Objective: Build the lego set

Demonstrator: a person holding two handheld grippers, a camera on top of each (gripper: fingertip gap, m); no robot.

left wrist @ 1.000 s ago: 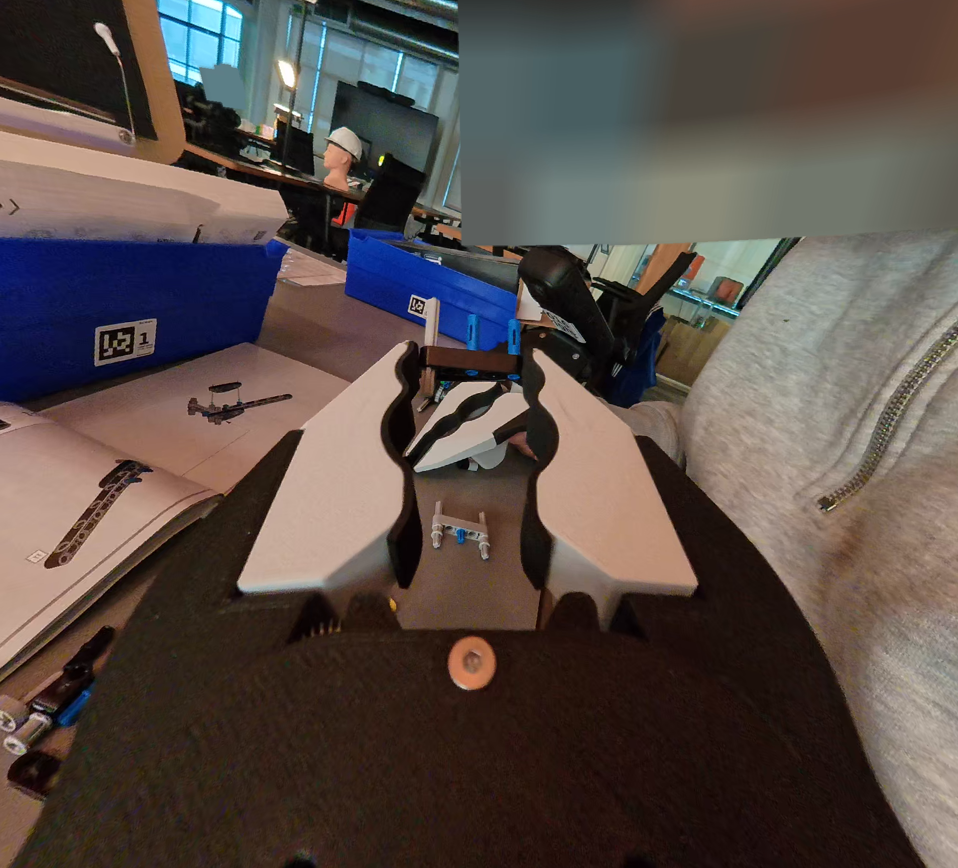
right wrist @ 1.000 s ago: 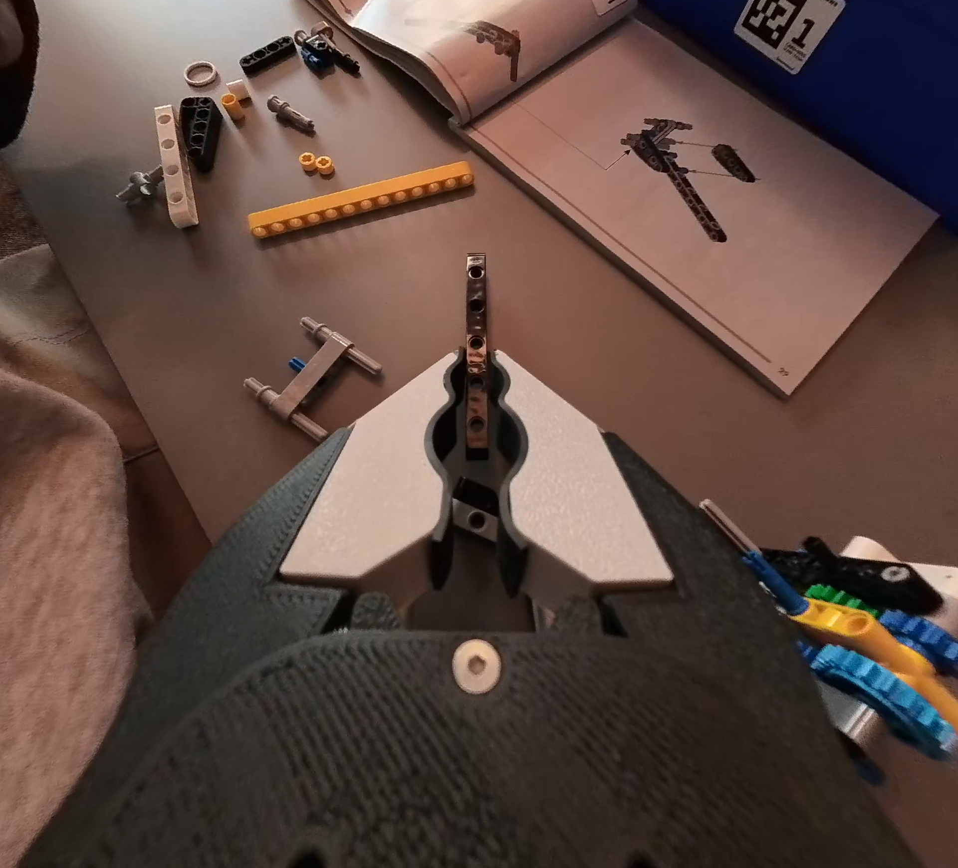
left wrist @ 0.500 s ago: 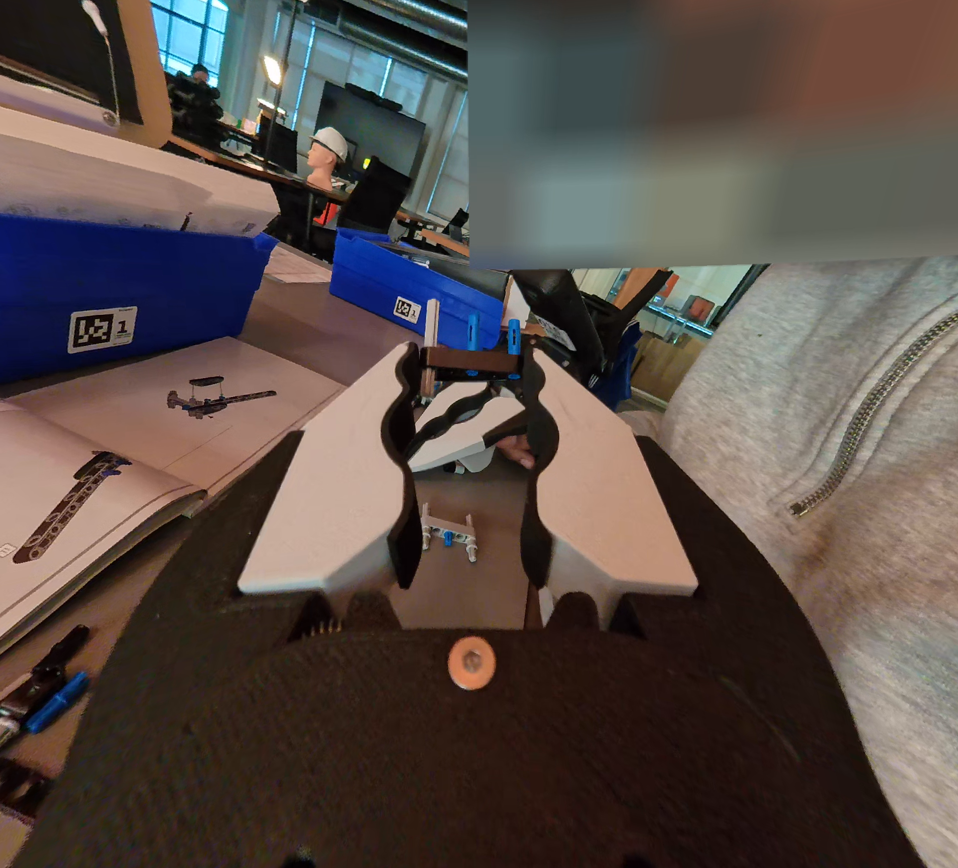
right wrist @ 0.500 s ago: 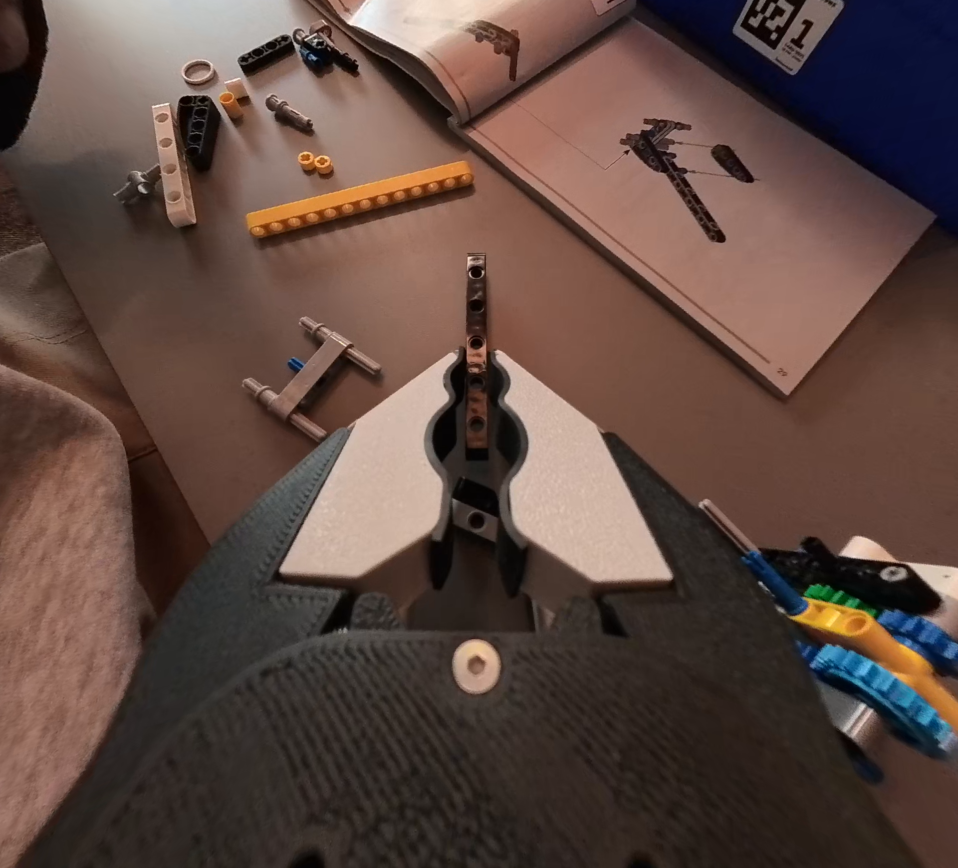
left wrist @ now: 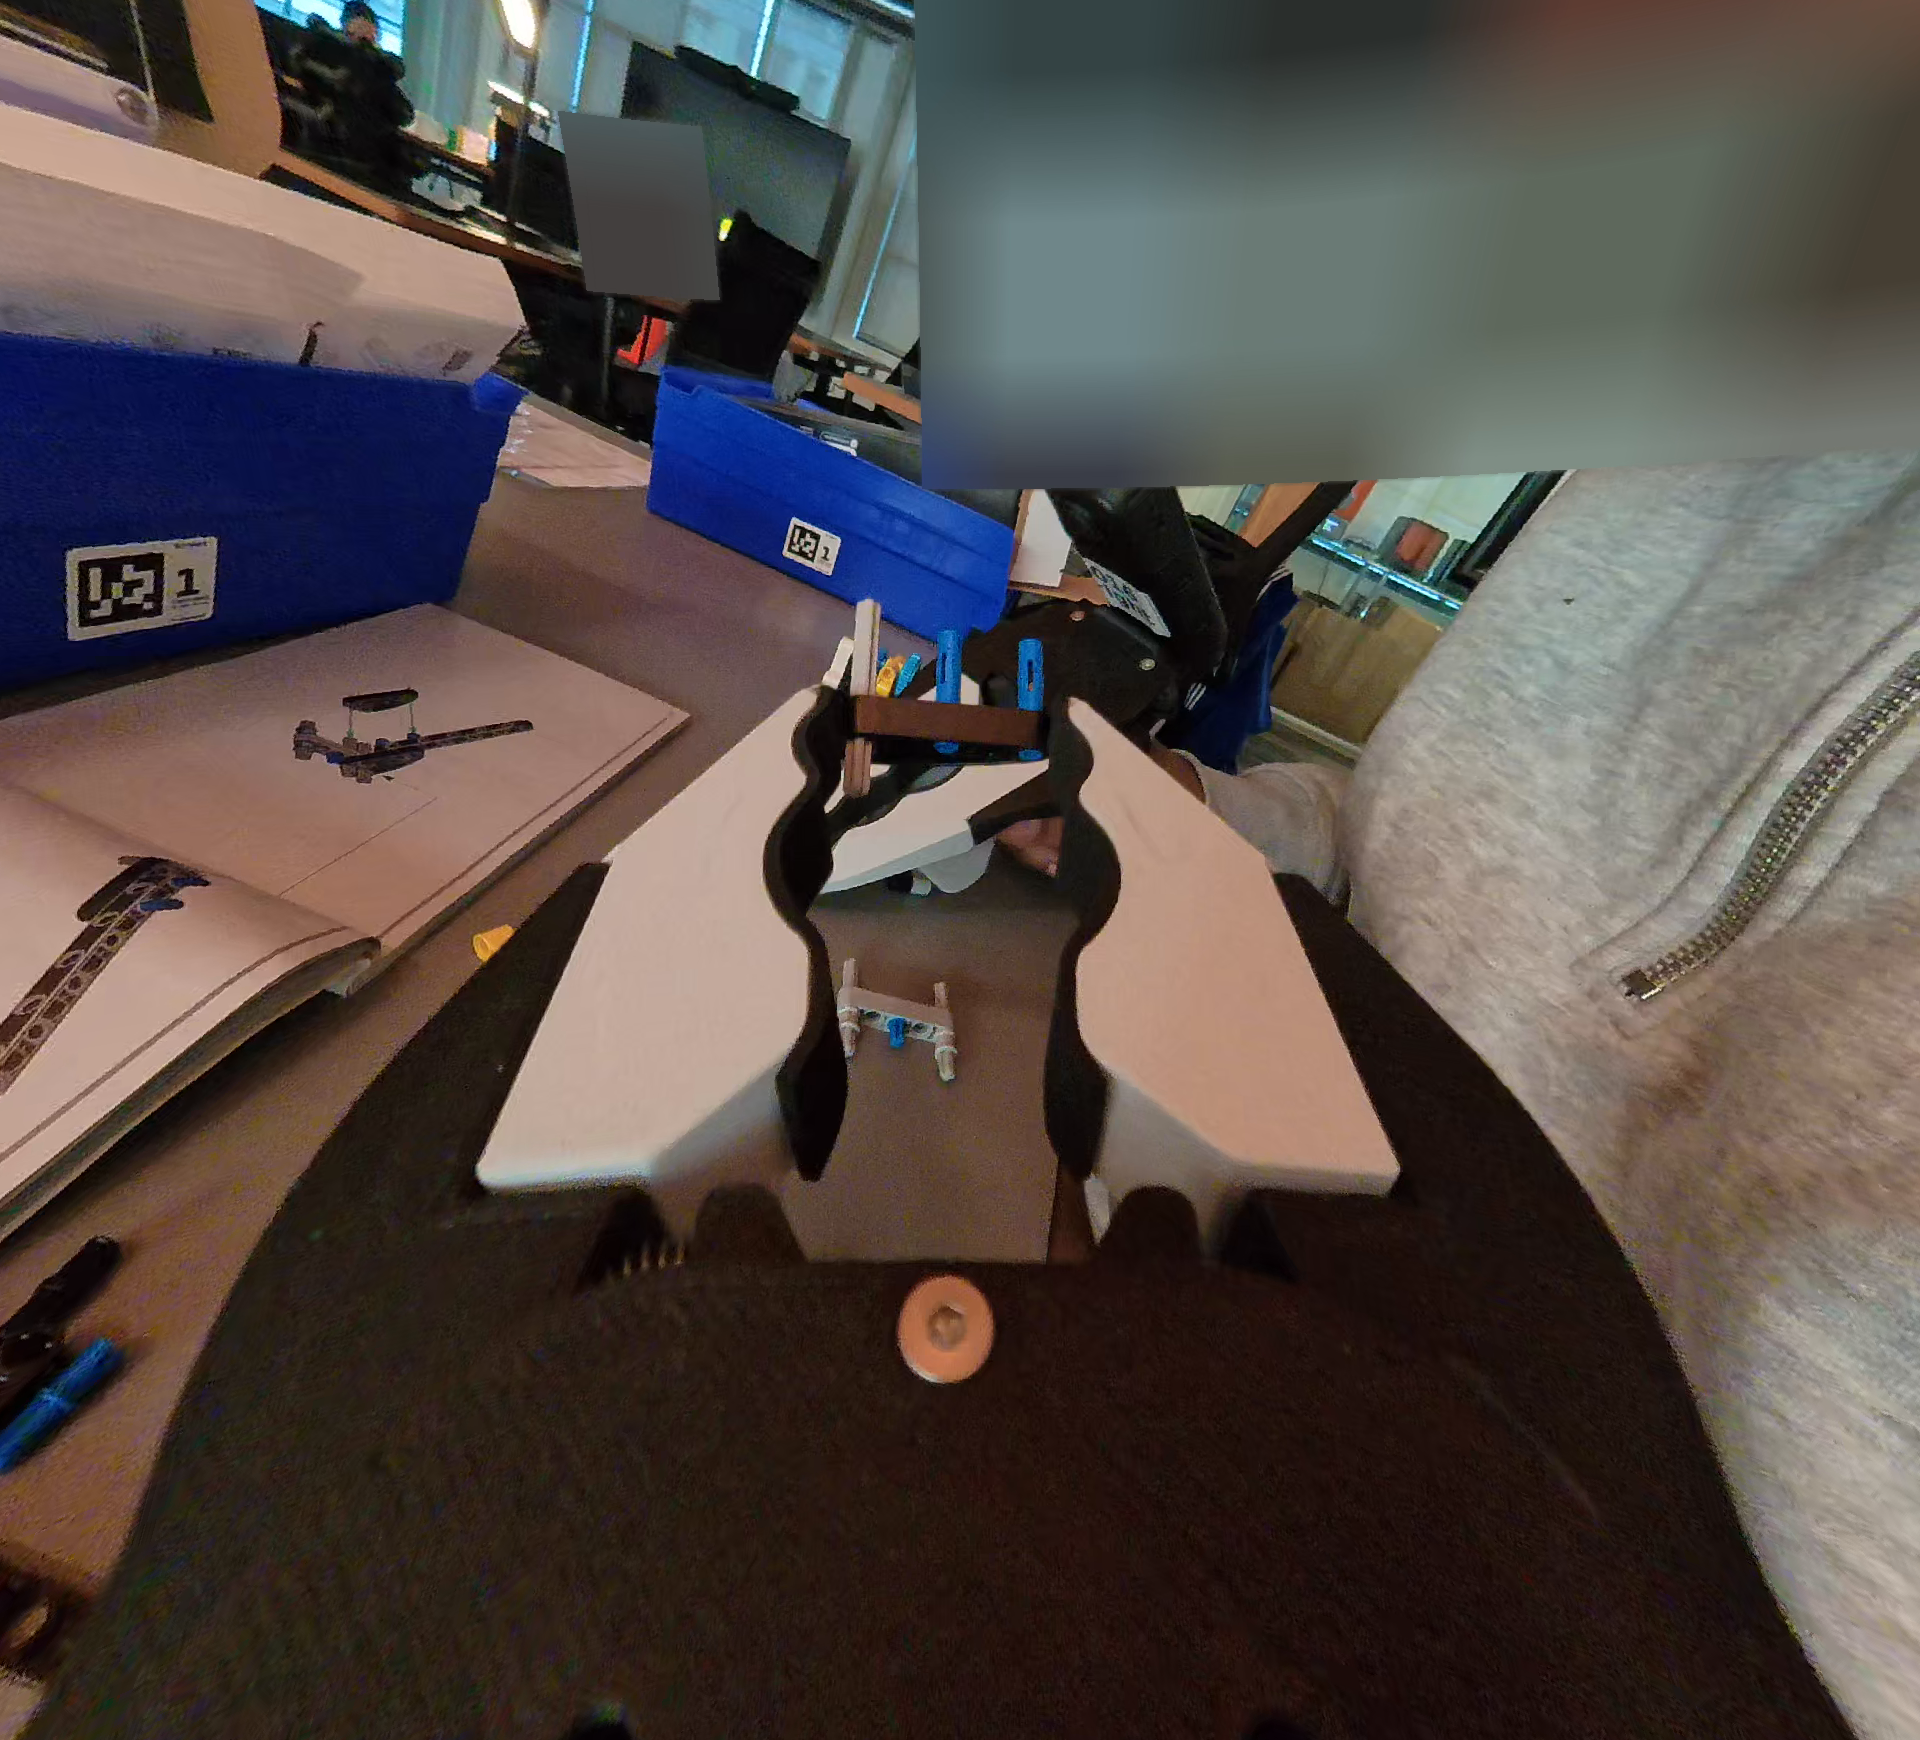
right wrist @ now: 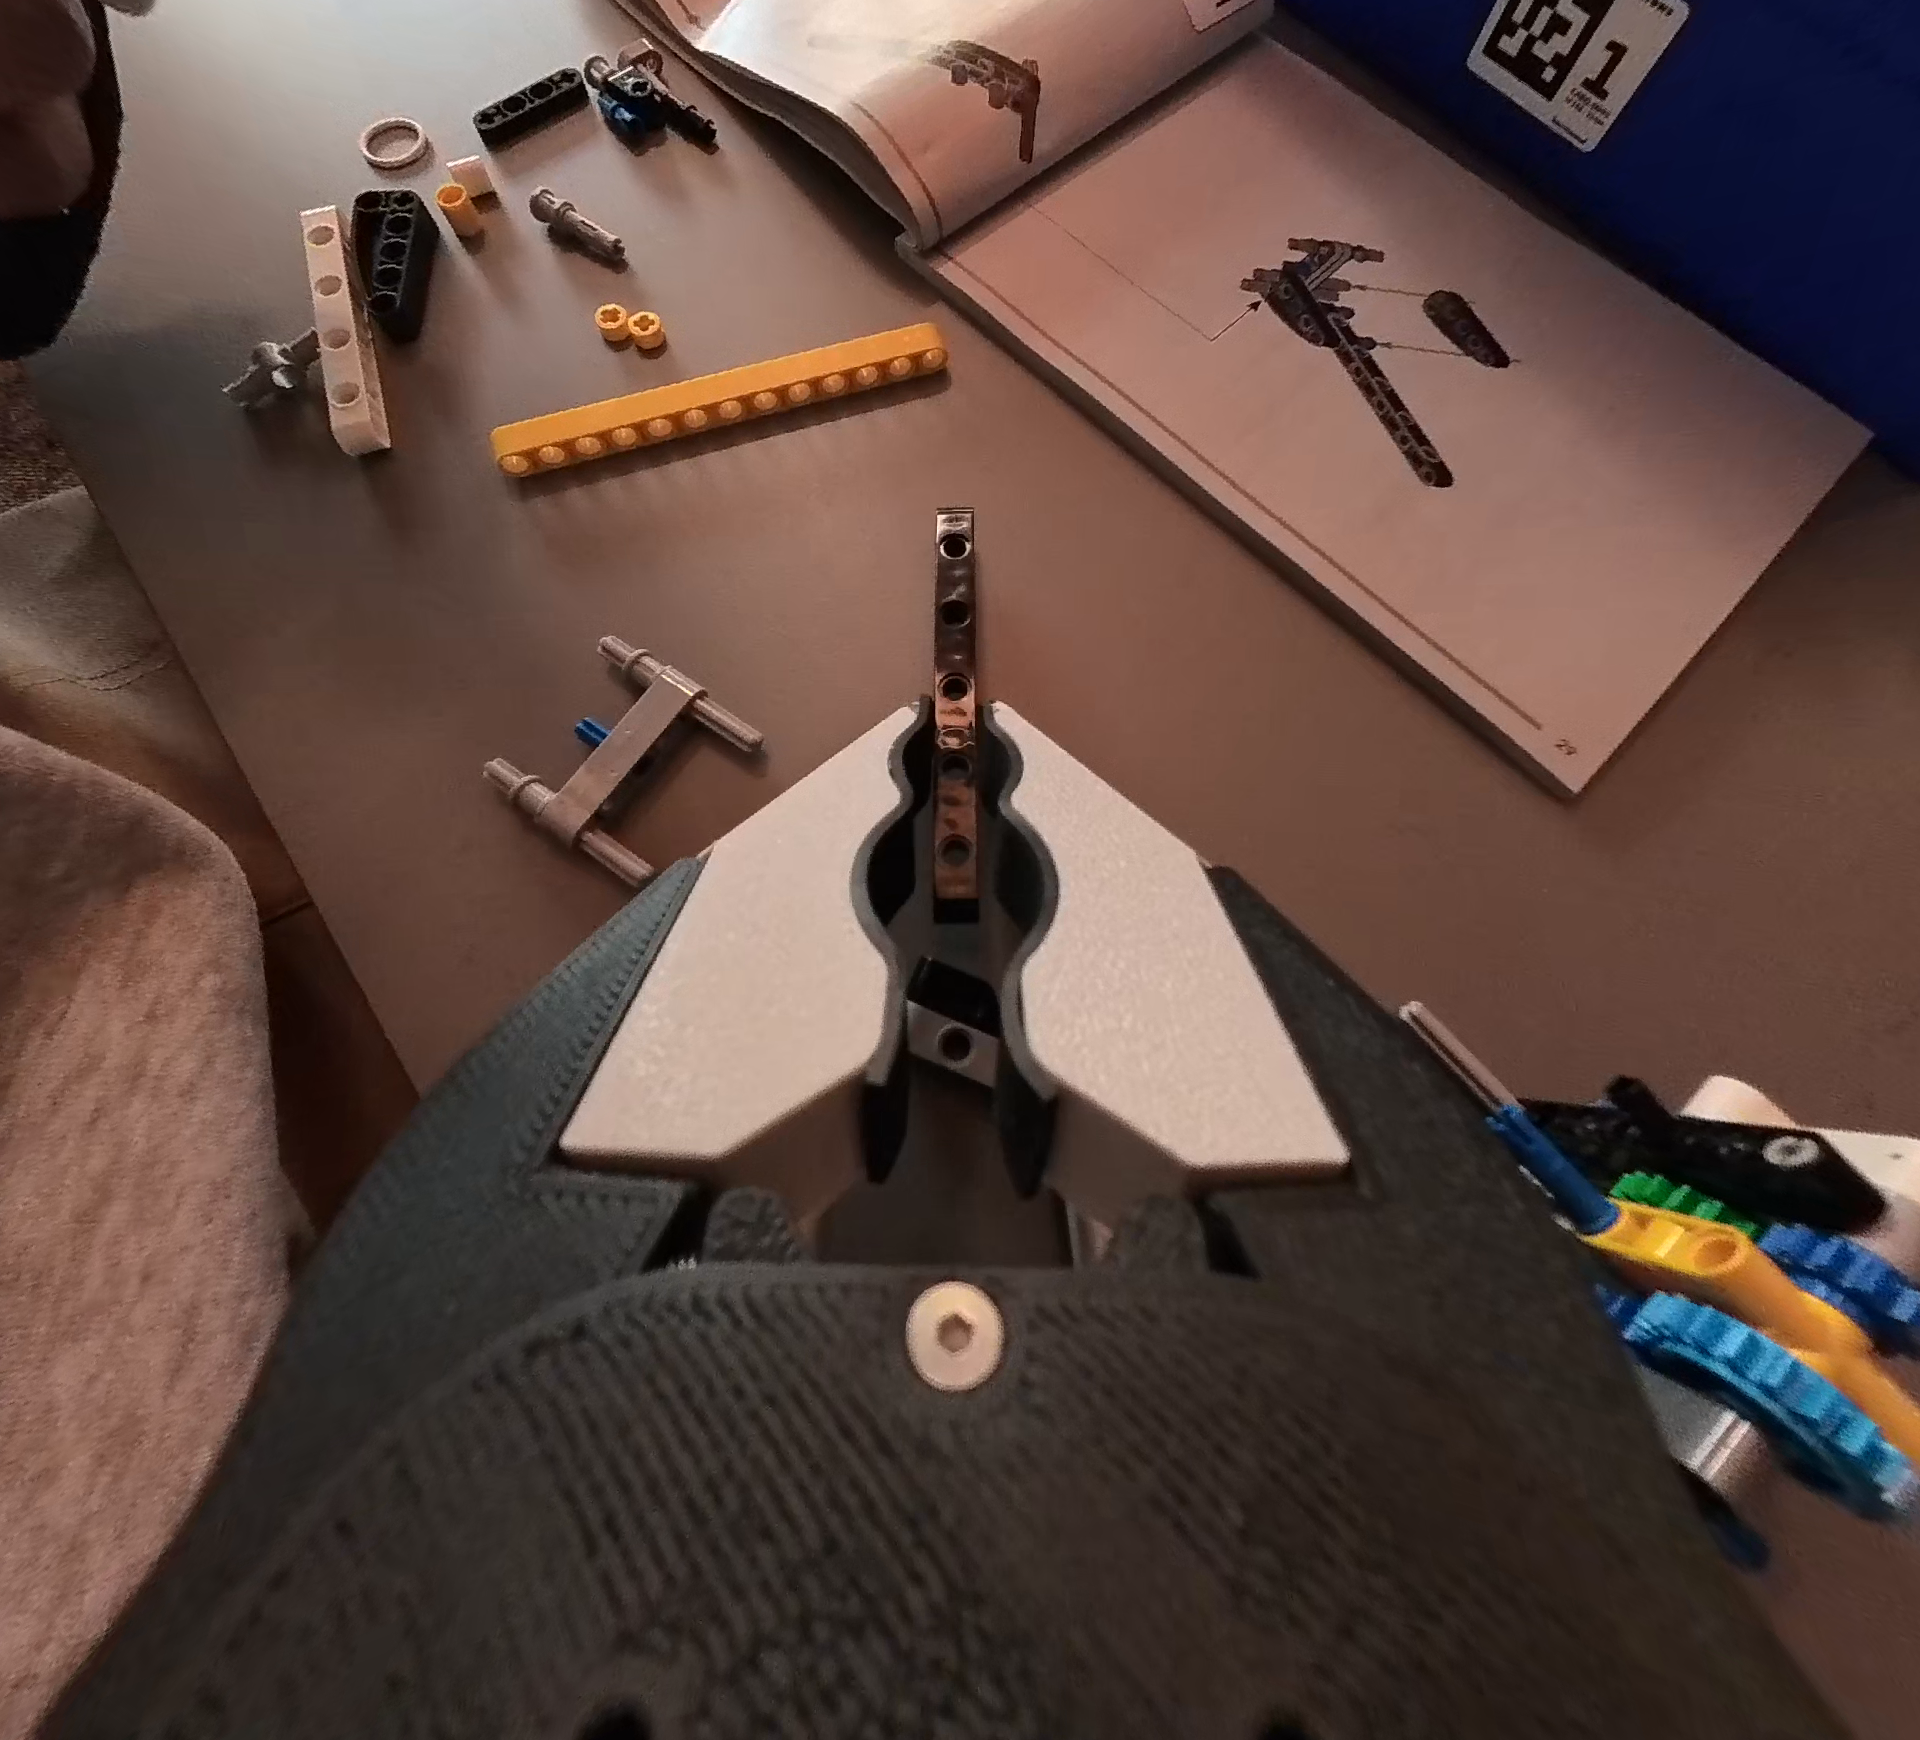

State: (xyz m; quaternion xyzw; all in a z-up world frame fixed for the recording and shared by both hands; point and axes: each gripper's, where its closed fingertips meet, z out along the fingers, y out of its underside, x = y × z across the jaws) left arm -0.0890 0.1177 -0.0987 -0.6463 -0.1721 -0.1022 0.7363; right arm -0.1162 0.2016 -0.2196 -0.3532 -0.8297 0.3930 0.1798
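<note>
My left gripper (left wrist: pixel 943 734) is shut on a short dark beam (left wrist: pixel 951 722), held lengthwise between the fingertips above the table. The beam carries two blue pins (left wrist: pixel 948 672) and a pale upright piece at its left end. My right gripper (right wrist: pixel 956 724) is shut on a long black beam with holes (right wrist: pixel 954 620) that sticks out forward, low over the table. It also shows in the left wrist view (left wrist: pixel 914 833), just beyond and below the short beam. A grey H-shaped piece with a blue pin (right wrist: pixel 621 760) lies on the table (right wrist: pixel 1091 547), also visible in the left wrist view (left wrist: pixel 896 1015).
An open instruction booklet (right wrist: pixel 1351 402) lies ahead on the right, with a blue bin (right wrist: pixel 1714 163) behind it. A long yellow beam (right wrist: pixel 717 402) and several small loose parts (right wrist: pixel 395 256) lie at the upper left. Gears and pins (right wrist: pixel 1714 1275) sit at the lower right. A person's grey sleeve (right wrist: pixel 94 1015) is on the left. Tip to tip, the grippers are about 15 cm apart.
The left gripper has shifted a little with the short beam still held, so the booklet and bins sit differently in its view. The right gripper and its long beam have barely moved.
</note>
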